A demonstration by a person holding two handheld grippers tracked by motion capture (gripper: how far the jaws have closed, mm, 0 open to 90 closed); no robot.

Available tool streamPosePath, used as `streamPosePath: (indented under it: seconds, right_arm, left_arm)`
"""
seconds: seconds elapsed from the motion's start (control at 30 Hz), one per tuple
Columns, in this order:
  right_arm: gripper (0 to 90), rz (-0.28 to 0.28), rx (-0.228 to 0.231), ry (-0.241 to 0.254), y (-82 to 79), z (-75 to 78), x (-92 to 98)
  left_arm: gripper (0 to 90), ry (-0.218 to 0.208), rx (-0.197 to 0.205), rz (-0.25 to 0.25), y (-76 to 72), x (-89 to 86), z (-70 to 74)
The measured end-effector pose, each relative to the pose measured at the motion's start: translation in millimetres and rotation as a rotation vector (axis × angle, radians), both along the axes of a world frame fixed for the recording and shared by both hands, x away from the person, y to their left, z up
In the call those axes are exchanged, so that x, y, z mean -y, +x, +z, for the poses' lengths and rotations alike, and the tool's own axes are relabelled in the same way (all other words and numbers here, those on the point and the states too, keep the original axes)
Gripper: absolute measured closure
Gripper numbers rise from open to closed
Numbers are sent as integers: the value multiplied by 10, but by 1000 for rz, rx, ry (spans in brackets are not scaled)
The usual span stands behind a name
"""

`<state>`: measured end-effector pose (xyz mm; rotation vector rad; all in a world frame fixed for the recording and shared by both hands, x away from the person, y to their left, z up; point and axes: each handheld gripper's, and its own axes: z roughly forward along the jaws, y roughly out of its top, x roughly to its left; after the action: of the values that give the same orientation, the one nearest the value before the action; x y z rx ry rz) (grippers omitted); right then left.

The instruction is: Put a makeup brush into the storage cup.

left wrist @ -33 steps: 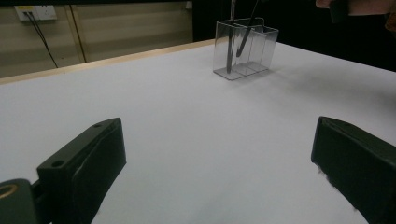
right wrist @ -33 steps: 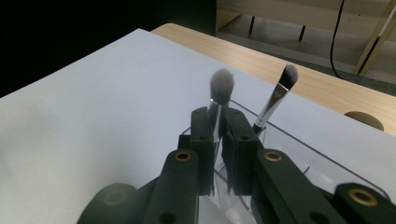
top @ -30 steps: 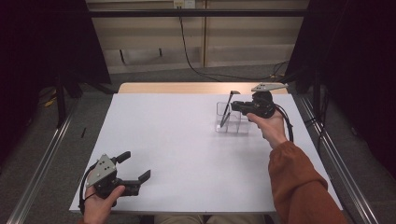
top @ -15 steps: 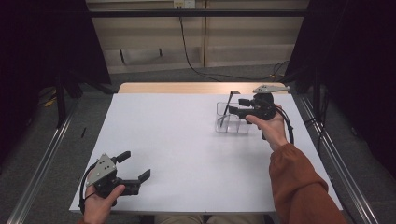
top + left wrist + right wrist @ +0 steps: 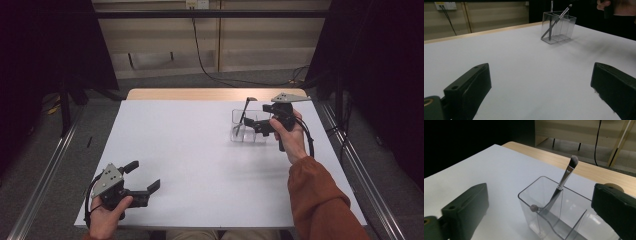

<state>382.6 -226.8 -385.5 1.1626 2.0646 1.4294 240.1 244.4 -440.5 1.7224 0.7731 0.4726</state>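
From the high view, the right claw (image 5: 254, 125) sits right over the clear organizer (image 5: 246, 131) near the far right corner of the worktop (image 5: 200, 150), and its jaws have just been opening, nothing pinched between them now. The makeup brush (image 5: 244, 112) leans in the organizer with its bristle end poking up over the rim, so I'd say it's been let go there on purpose. The left claw (image 5: 144, 180) is parked near the front left corner, jaws apart and empty, probably just keeping out of the way. In the left gripper view, both black jaws stand wide with bare worktop between them, and the organizer (image 5: 558, 27) is far off with the brush (image 5: 556, 22) slanted across one compartment. In the right gripper view, the jaws are spread either side of the organizer (image 5: 554, 210), touching nothing, and the brush (image 5: 564, 180) rests handle-down against a divider, bristles up. There's a small round-tipped thing at the rim that I can't make out.
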Motion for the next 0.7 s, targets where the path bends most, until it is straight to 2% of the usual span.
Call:
streamPosePath:
  seconds: [0.03, 0.17, 0.27, 0.57, 0.7]
  right_arm:
    - [14, -5, 3, -9, -13, -3, 6]
    - [20, -18, 1, 4, -39, -16, 38]
    - [20, -30, 3, 8, -61, -20, 54]
    - [18, -41, 26, 4, -179, -36, 85]
    - [15, -49, 32, 21, -227, -36, 130]
  left_arm:
    - [29, 0, 1, 0, 1, -8, 1]
    - [19, -32, 11, 0, 2, -30, 8]
    - [20, -42, 5, 8, 12, -24, 5]
    - [24, -37, 4, 24, 22, -35, -5]
    - [24, -25, 9, 18, 33, -36, 0]
